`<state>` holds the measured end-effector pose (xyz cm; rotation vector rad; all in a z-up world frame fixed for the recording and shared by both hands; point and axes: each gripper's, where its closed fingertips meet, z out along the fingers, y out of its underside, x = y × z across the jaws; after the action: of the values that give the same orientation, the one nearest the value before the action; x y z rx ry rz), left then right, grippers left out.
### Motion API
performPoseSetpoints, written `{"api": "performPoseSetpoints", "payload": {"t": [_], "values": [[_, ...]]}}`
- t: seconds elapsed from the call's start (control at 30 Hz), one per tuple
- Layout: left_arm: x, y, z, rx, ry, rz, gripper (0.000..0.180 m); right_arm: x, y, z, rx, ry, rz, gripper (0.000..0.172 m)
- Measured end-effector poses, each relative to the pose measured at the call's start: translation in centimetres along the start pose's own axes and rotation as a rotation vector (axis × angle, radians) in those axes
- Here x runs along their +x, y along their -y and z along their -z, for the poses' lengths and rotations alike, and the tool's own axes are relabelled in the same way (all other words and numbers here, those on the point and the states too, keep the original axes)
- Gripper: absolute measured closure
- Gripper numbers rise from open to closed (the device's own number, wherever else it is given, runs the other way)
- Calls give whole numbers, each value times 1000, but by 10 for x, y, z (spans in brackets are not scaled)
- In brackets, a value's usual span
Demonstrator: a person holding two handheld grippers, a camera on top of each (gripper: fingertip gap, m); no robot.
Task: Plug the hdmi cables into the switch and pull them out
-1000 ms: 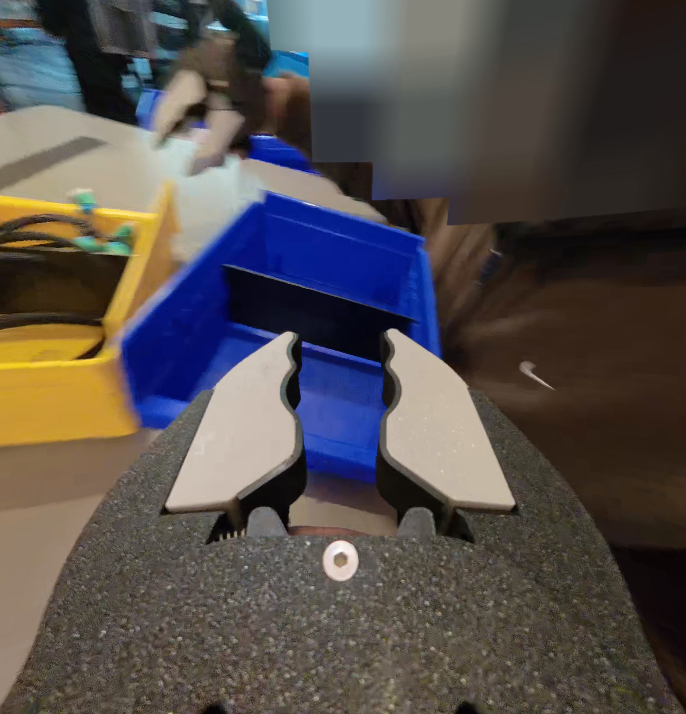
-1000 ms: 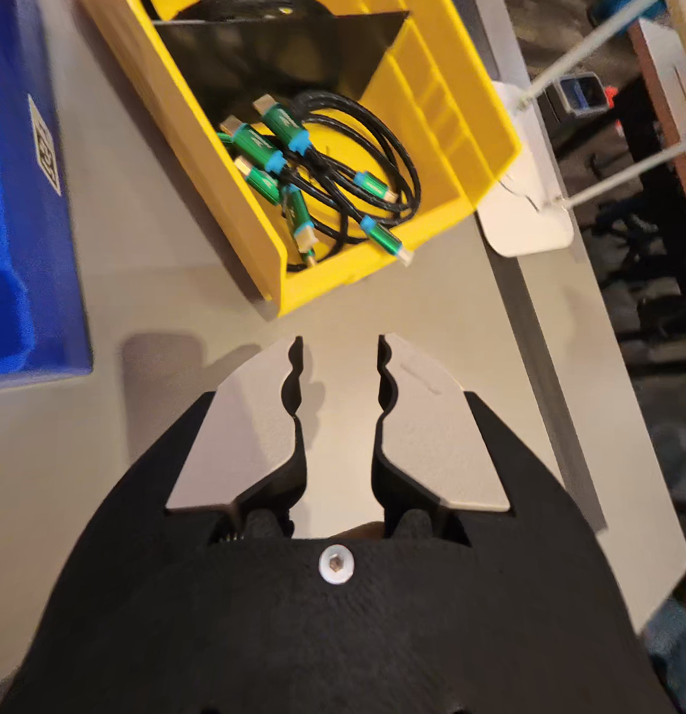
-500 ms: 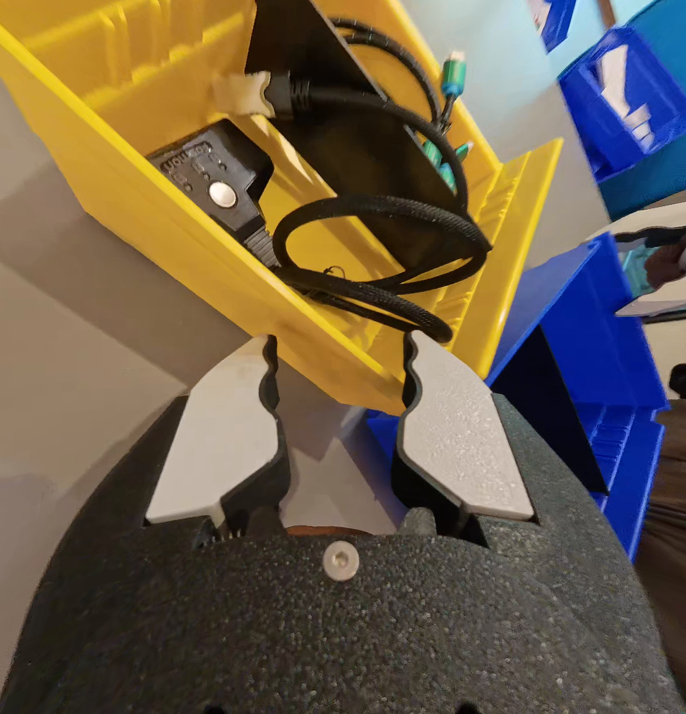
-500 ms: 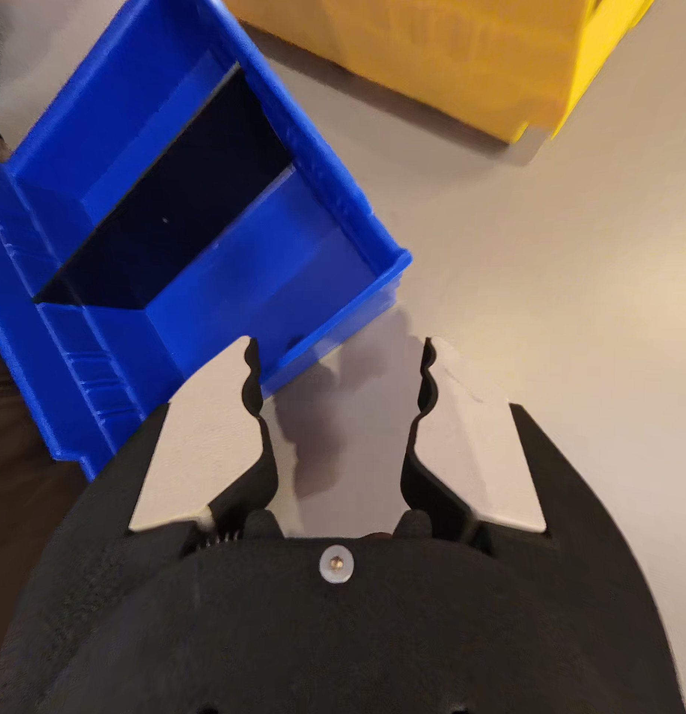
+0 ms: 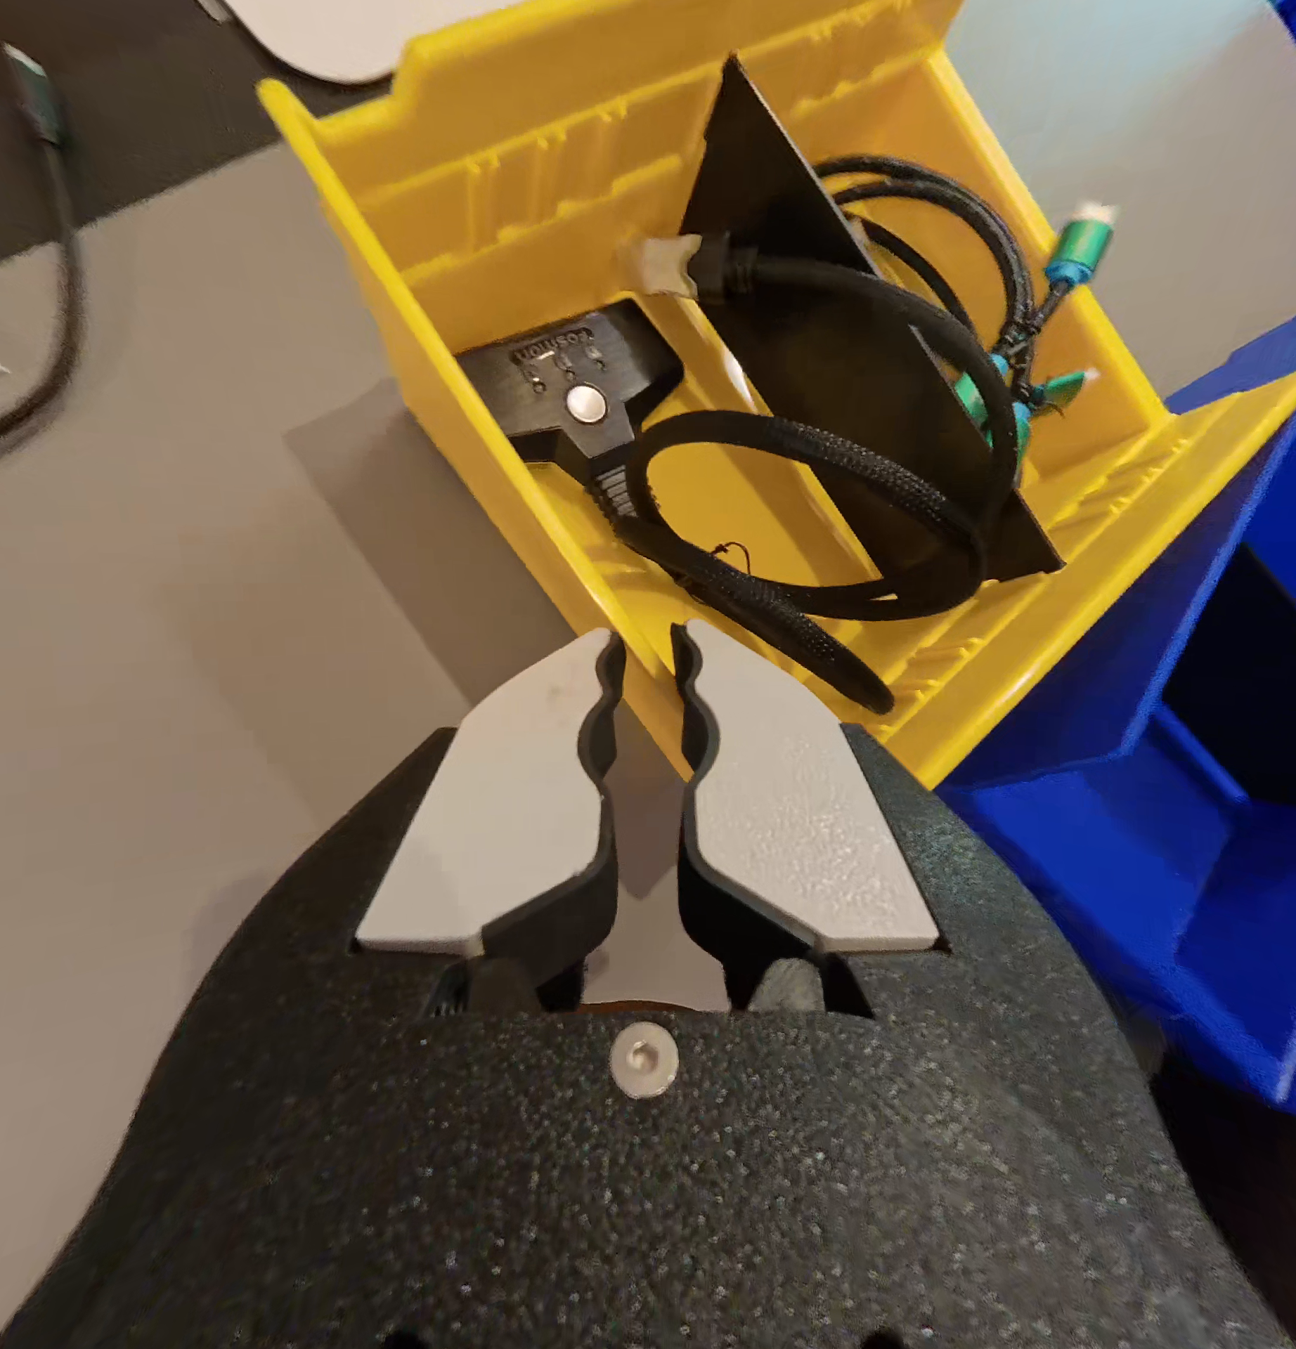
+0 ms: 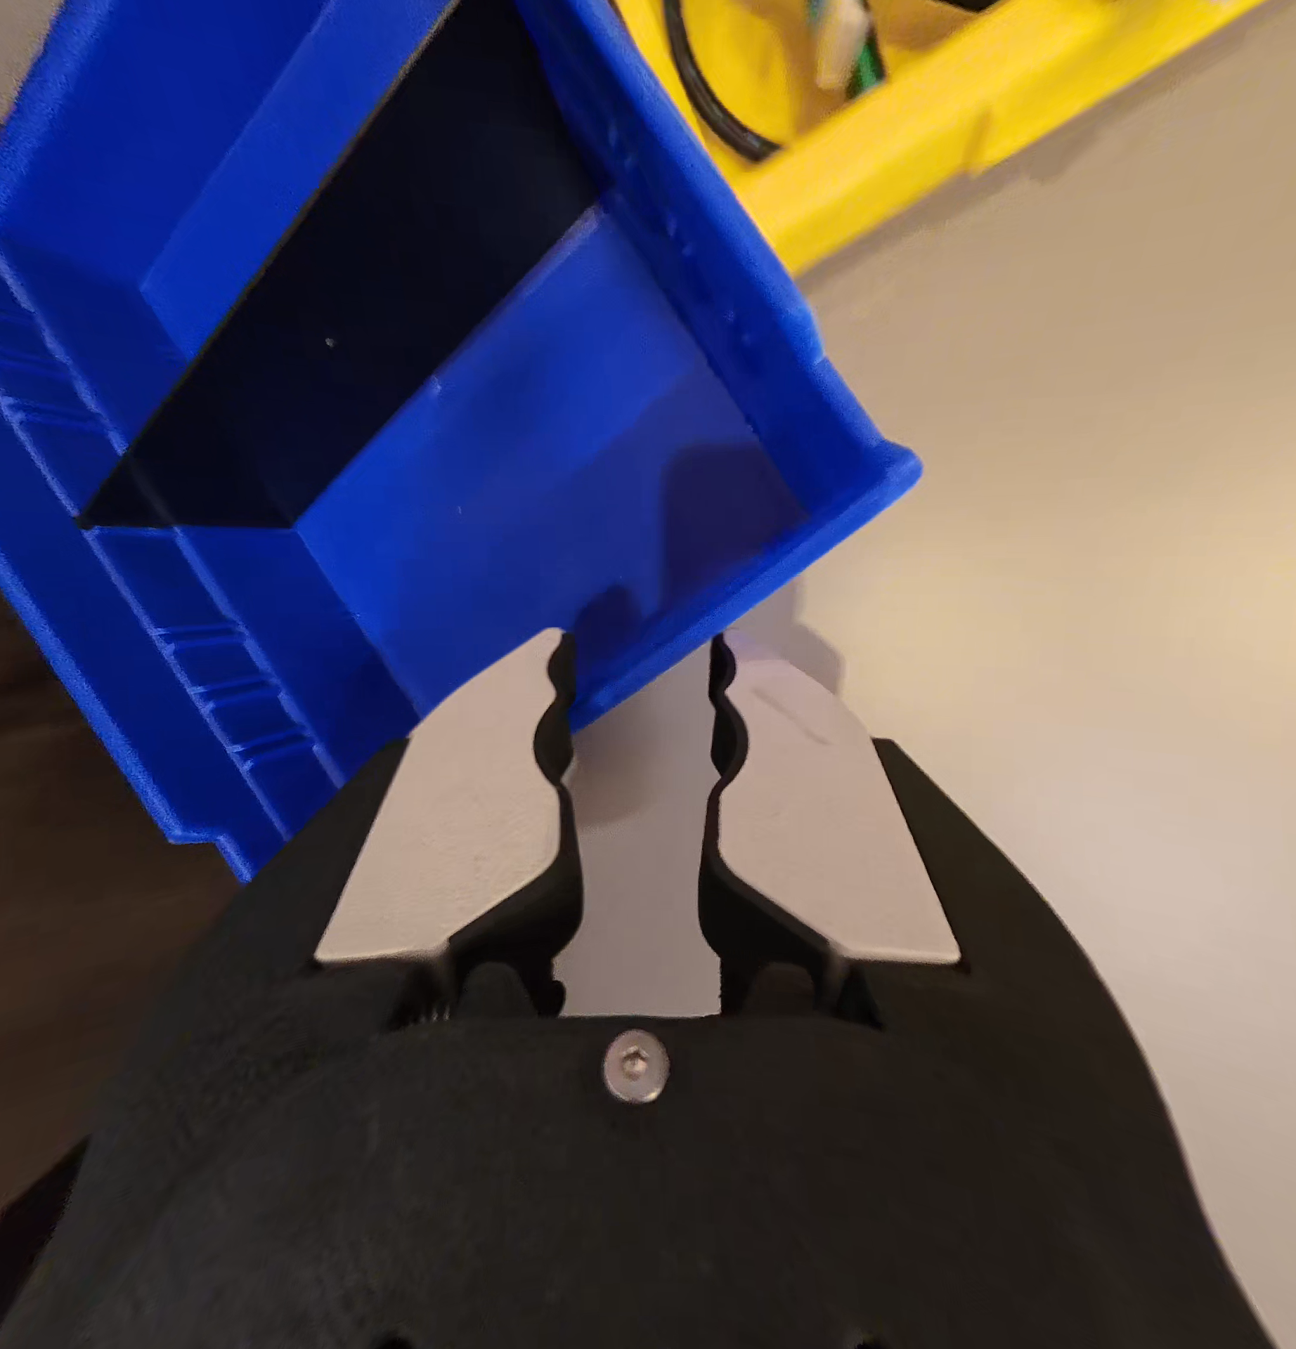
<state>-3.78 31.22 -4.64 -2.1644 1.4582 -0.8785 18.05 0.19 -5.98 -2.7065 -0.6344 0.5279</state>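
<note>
While the left gripper (image 5: 645,650) closes narrowly on the near wall of the yellow bin (image 5: 557,182), at the corner in the middle of the left wrist view, its two pads press that wall from either side. Inside the bin a black divider (image 5: 798,241) stands upright; before it lie a black adapter with a silver button (image 5: 579,394) and a looped braided black cable (image 5: 835,467), and behind it green-tipped cables (image 5: 1068,255). A blue bin (image 5: 1178,839) sits at the right edge, touching the yellow one. At upper left another dark cable (image 5: 53,241) lies on the grey counter (image 5: 156,620).

In the right wrist view, the right gripper (image 6: 641,650) straddles the rim of the blue bin (image 6: 484,474); its left pad (image 6: 557,701) touches the wall, its right pad stands clear, so it is open.
</note>
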Motion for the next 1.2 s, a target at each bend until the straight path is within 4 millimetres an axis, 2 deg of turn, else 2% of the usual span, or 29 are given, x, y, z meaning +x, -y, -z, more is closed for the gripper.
{"api": "performPoseSetpoints", "payload": {"t": [0.07, 0.27, 0.47, 0.6, 0.73, 0.87, 1.0, 1.2], "values": [[-11, 0, 5, 9, 25, -7, 168, 11, -9, 8, -33, -28, 25, 146], [-53, -12, 32, 19, 59, -76, 168, 57, -46, 38, -168, -154, 89, 147], [-100, -42, 75, -36, 95, -159, 168, 117, -75, 69, -297, -292, 115, 148], [-132, -68, 108, -163, 160, -252, 168, 153, -86, 85, -358, -393, 150, 147], [-163, -93, 141, -345, 231, -362, 168, 180, -90, 95, -393, -464, 251, 145], [-190, -107, 164, -502, 289, -465, 169, 204, -88, 102, -425, -569, 325, 143], [-214, -106, 173, -590, 338, -552, 168, 229, -87, 111, -476, -672, 407, 141], [-236, -92, 171, -632, 382, -680, 169, 253, -82, 118, -527, -721, 482, 145]]}}
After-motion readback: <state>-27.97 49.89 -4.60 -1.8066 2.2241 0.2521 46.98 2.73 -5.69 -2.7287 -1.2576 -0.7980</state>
